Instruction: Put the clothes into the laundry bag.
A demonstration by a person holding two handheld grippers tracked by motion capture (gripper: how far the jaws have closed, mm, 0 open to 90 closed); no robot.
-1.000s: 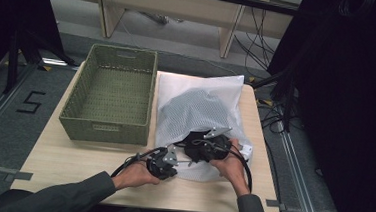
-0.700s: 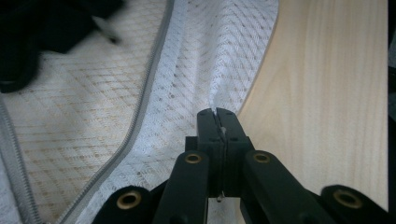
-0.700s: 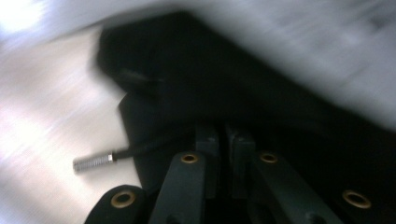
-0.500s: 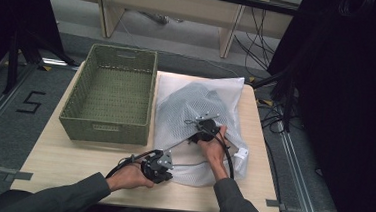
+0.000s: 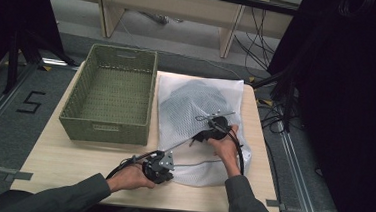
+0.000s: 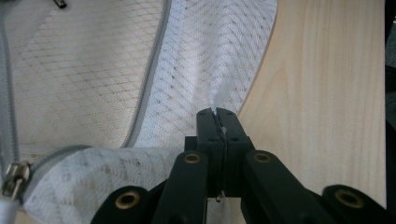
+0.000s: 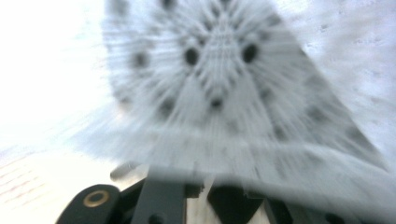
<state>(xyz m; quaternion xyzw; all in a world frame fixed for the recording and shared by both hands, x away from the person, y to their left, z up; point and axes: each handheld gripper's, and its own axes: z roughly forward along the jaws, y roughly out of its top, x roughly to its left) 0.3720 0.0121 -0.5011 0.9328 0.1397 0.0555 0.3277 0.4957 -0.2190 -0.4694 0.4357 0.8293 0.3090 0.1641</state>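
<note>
Unzipping step: left gripper [image 6: 218, 114] pinched the white mesh zippered laundry bag's [image 5: 196, 101] corner; right gripper [image 5: 205, 136], fingers just parting, lay inside the bag's opening. Next: grasp the grey garment [image 5: 192, 94] inside.

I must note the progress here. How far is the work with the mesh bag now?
Done: the grey garment is inside the mesh bag. In hand: the left tongs pinch the bag's near edge; the right tongs, jaws just opening, sit at the zipper. Left: the basket has nothing in it.
</note>
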